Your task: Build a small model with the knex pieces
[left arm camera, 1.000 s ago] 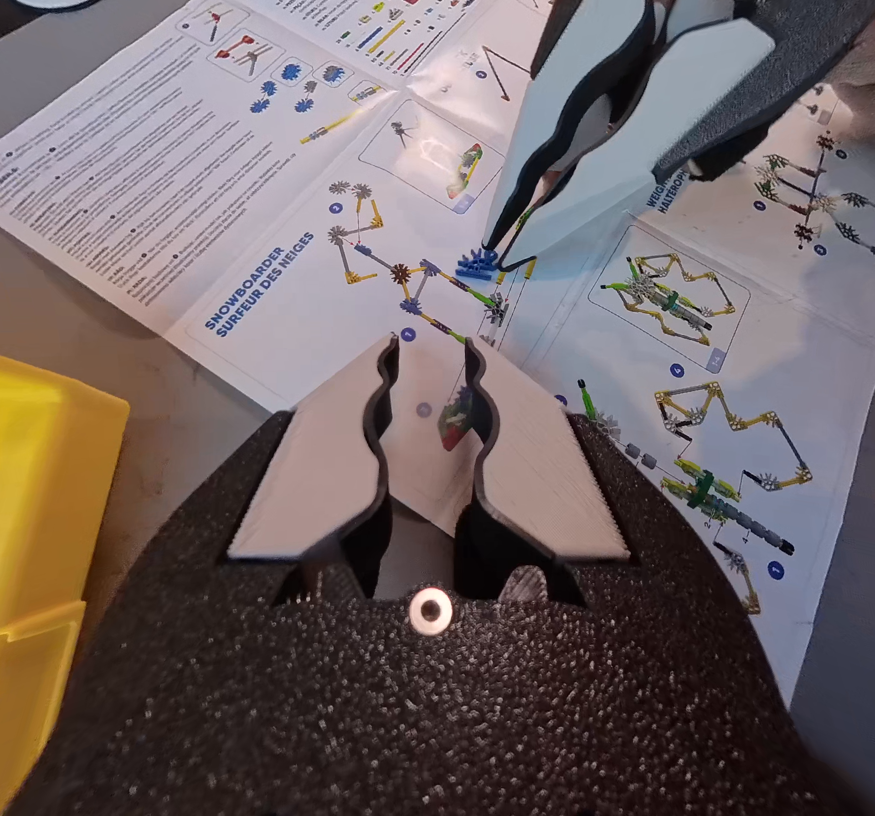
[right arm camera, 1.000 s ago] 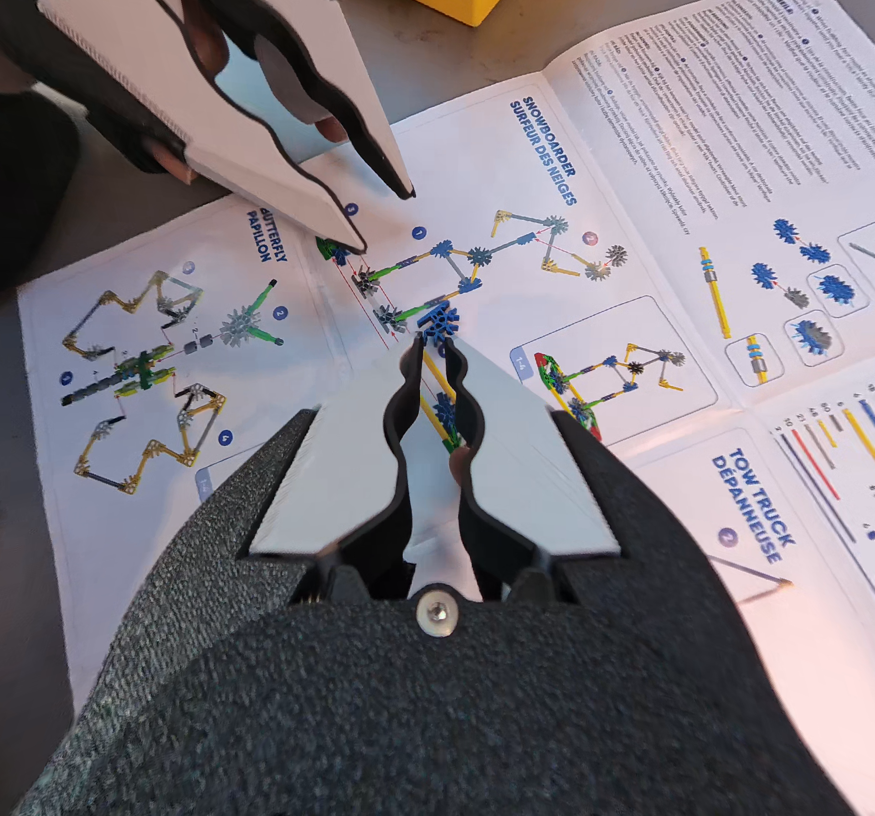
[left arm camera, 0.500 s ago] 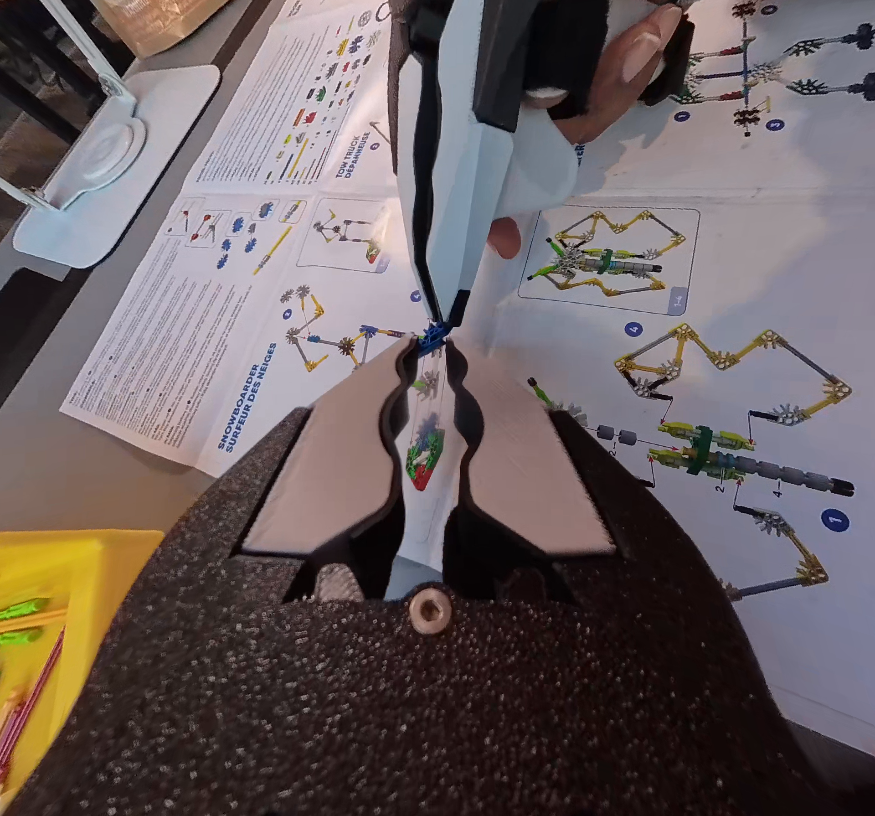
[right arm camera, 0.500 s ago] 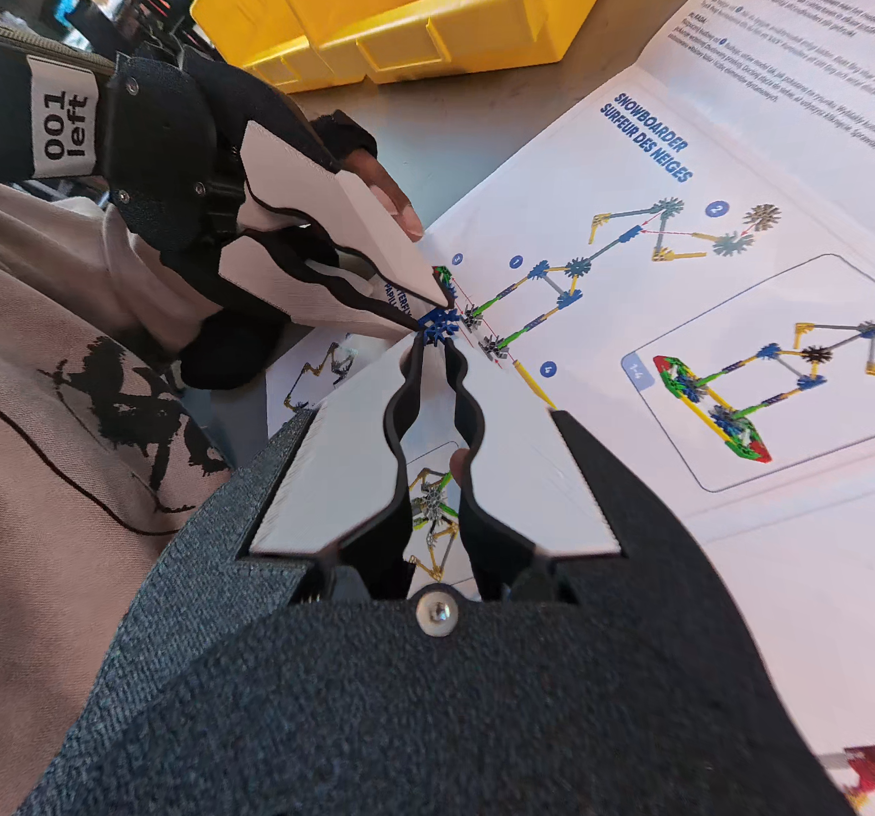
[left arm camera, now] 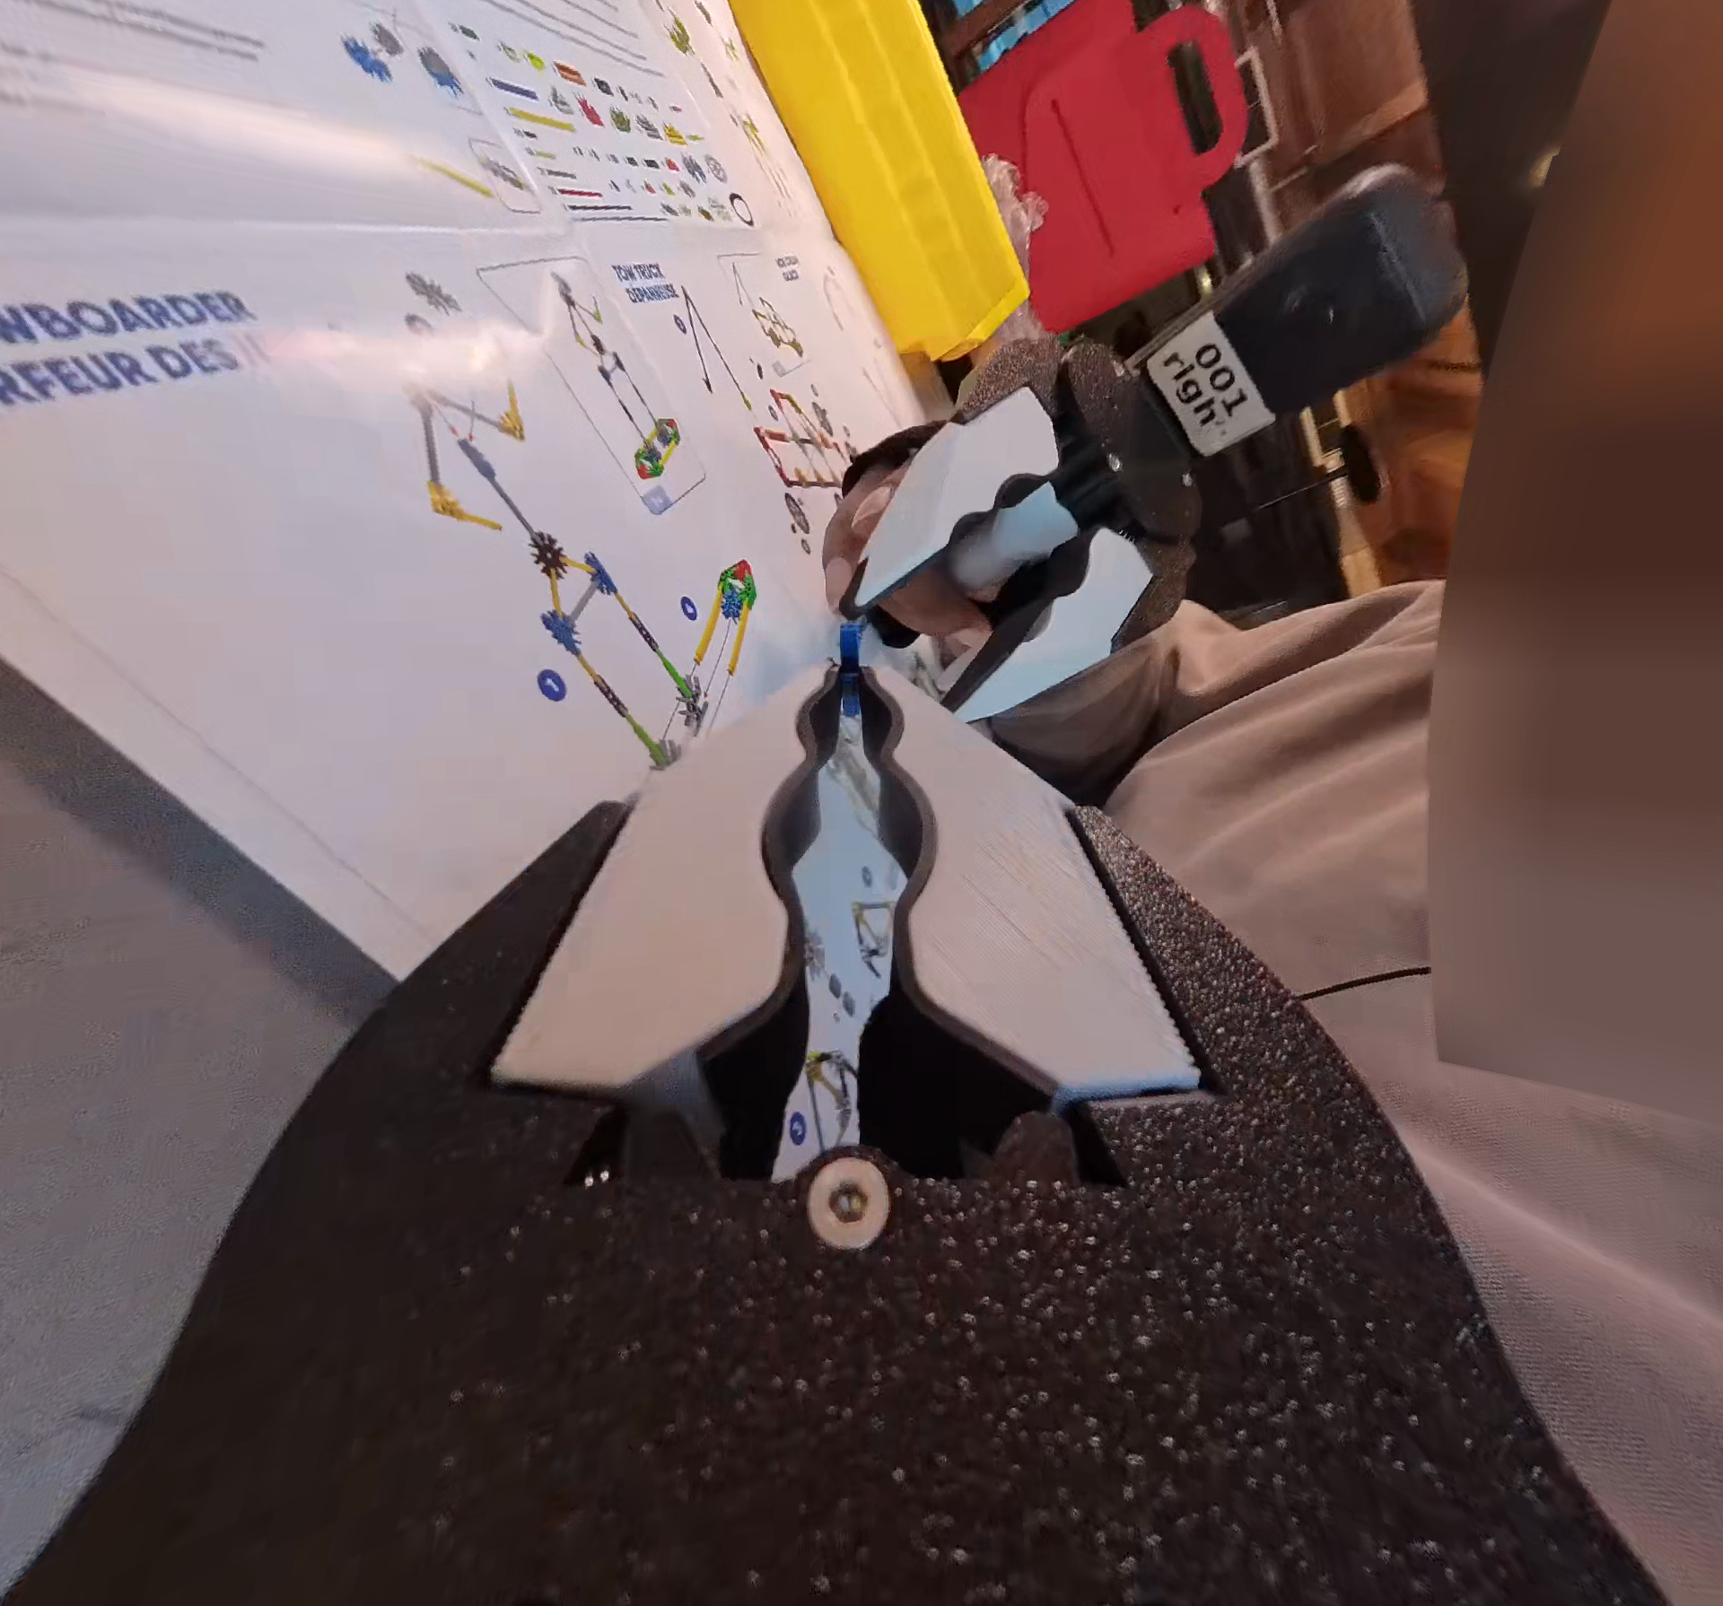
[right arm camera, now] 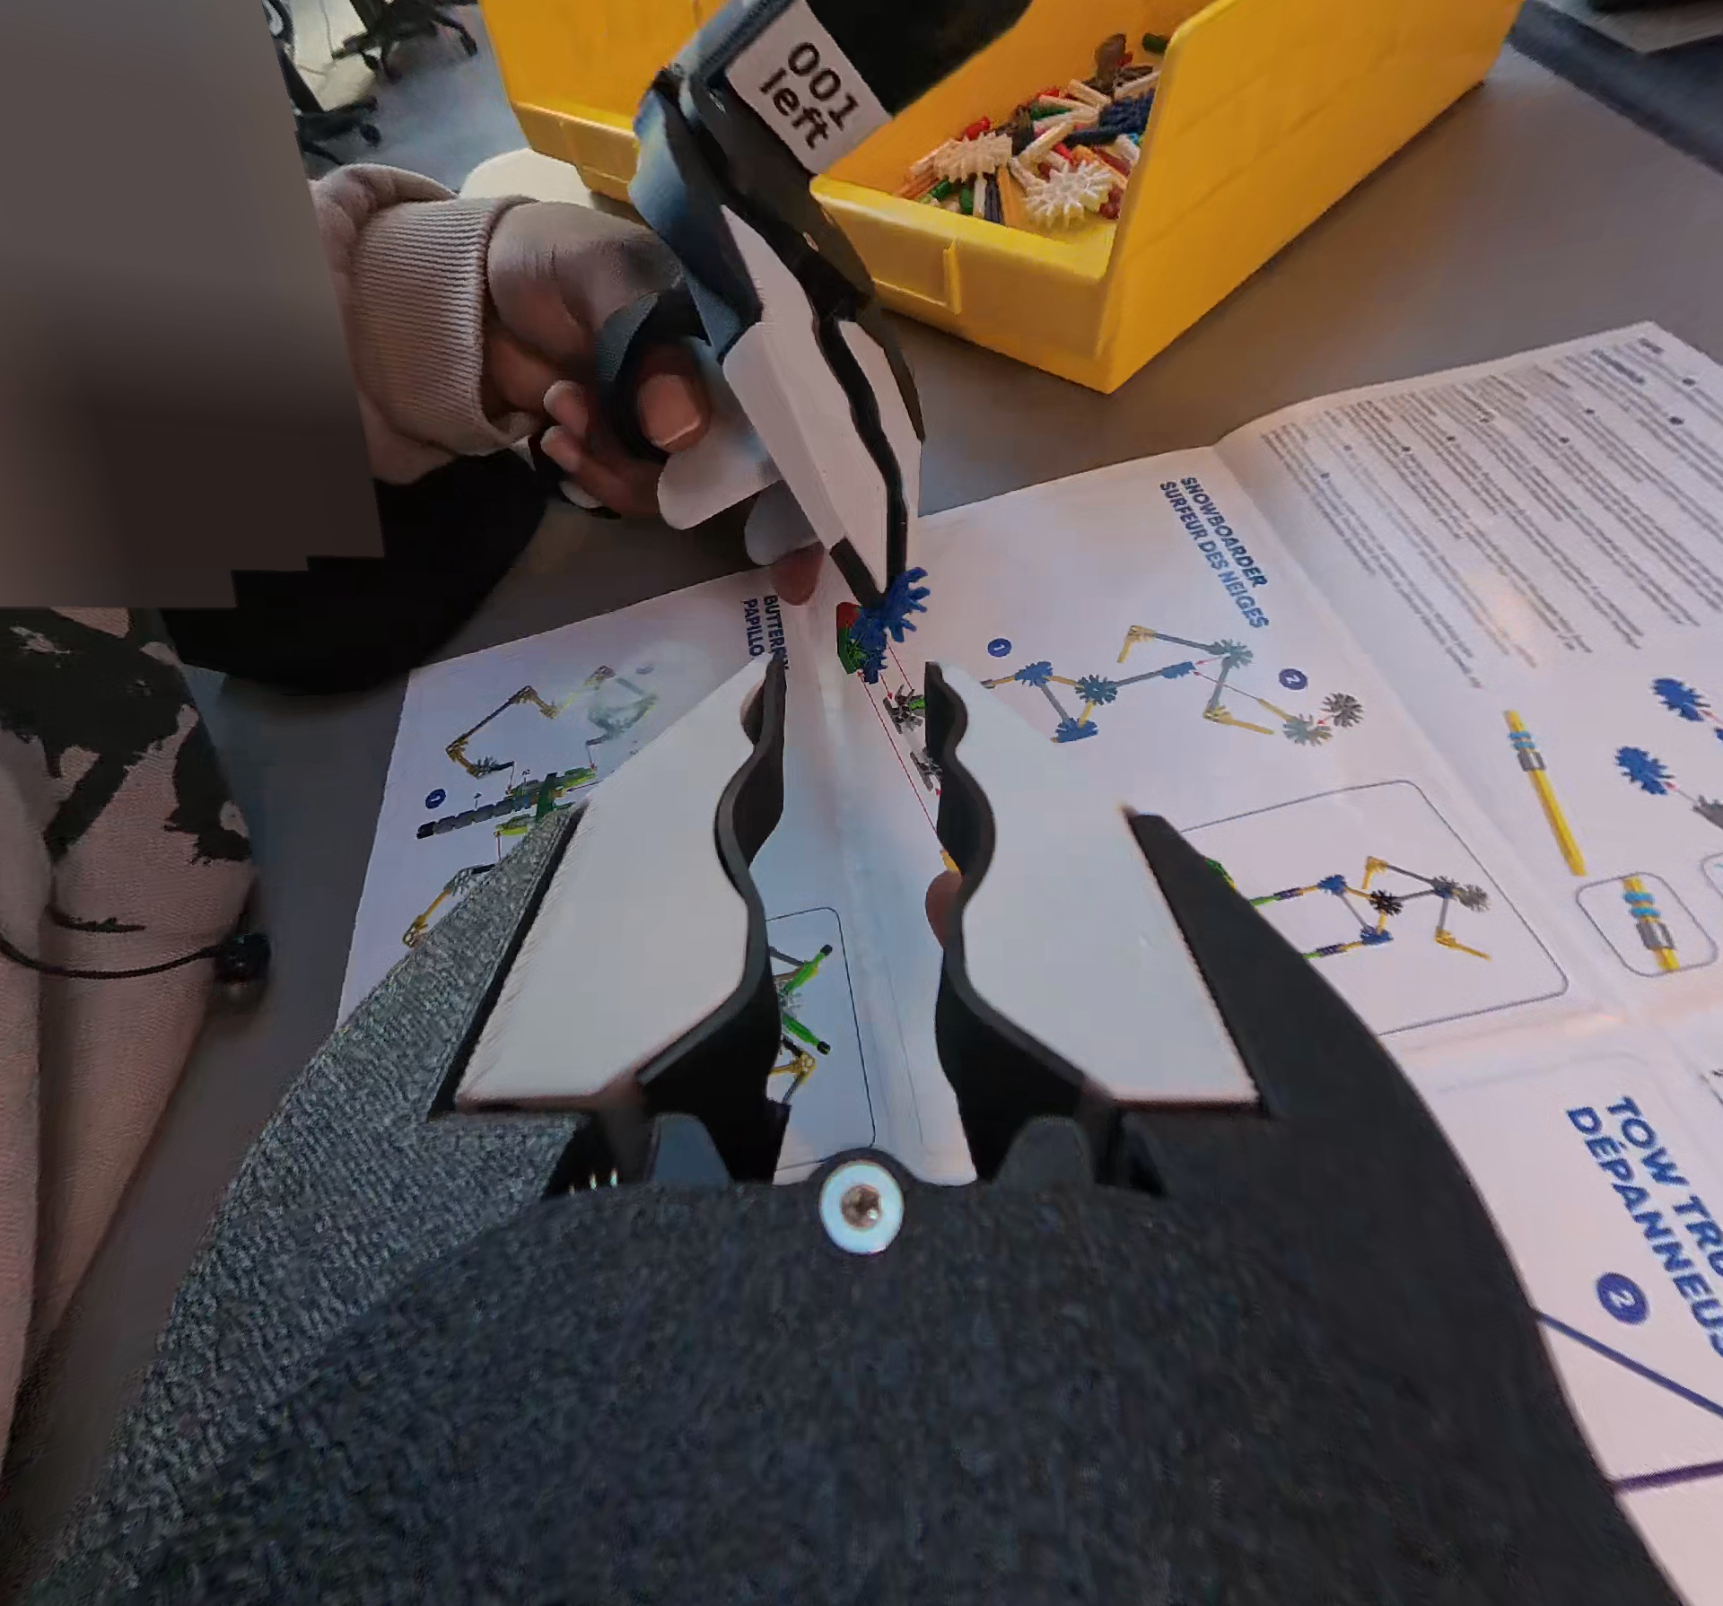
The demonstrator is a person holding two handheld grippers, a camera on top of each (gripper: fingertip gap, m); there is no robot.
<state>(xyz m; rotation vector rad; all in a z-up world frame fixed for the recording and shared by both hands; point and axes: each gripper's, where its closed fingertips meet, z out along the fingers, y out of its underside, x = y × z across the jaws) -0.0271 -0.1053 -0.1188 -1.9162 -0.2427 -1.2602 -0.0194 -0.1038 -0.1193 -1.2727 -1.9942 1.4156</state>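
My left gripper [left arm camera: 847,683] has its jaws pinched on a small blue connector [left arm camera: 848,657], gripped by the tips only; in the right wrist view the same blue connector [right arm camera: 890,615] shows as a toothed snowflake-like piece hanging just above the instruction sheet [right arm camera: 1399,629]. My right gripper [right arm camera: 853,690] has jaws spread apart and holds nothing; it sits just beside the connector, not touching as far as I can see.

Risks, my read: the pinch is right at the jaw tips and on the connector's edge, so any twist or bump from the right gripper could pop the piece out. It would land on the sheet or skid onto the grey desk [right arm camera: 1305,331]. Right jaws closing off-centre could also catch the teeth and lever it loose.

Hard to tell: how deep the connector sits in the left jaws, since the jaw hides its near side. Whether any rod is attached to it I cannot tell. The yellow bin [right arm camera: 1212,191] beyond the sheet holds mixed pieces, too small to sort out. A smoothed patch covers part of both views. A hand [right arm camera: 578,349] grips the left tool.
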